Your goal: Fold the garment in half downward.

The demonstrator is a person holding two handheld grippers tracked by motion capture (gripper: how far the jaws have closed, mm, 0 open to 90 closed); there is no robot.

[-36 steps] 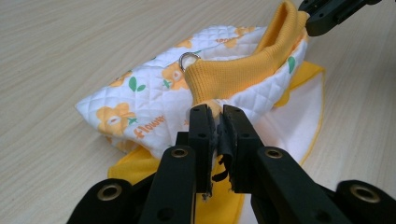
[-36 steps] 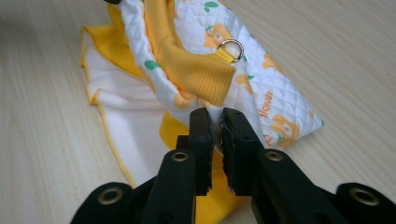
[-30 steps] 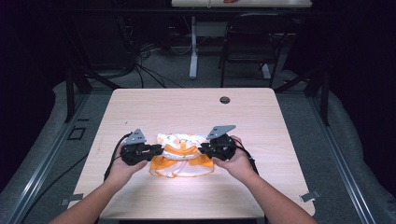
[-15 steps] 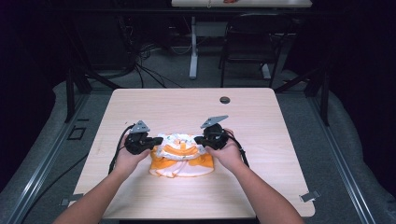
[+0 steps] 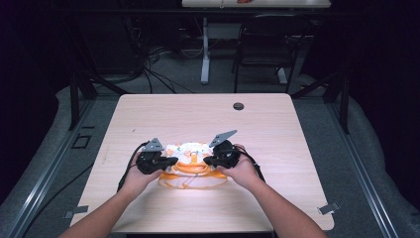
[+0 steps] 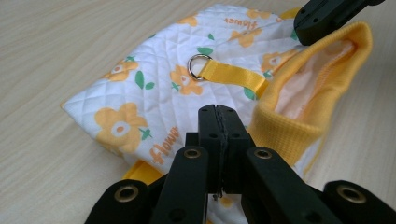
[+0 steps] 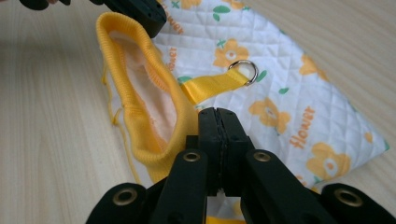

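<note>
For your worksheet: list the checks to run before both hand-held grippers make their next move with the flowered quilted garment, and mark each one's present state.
1. Left hand-held gripper jaws shut: ok.
2. Right hand-held gripper jaws shut: ok.
3. Fabric actually pinched in each: cannot tell, the jaw tips hide it.
4. Quilted garment lies on the table: ok.
5. Metal ring and yellow strap free of the jaws: ok.
6. Yellow ribbed collar open: ok.

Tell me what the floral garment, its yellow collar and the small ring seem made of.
Garment: quilted white fabric, matte, diamond stitching, probably padded cotton or polyester. Collar: ribbed yellow knit, visible ridges. Ring: shiny silver, likely metal, on a glossy yellow woven strap.
</note>
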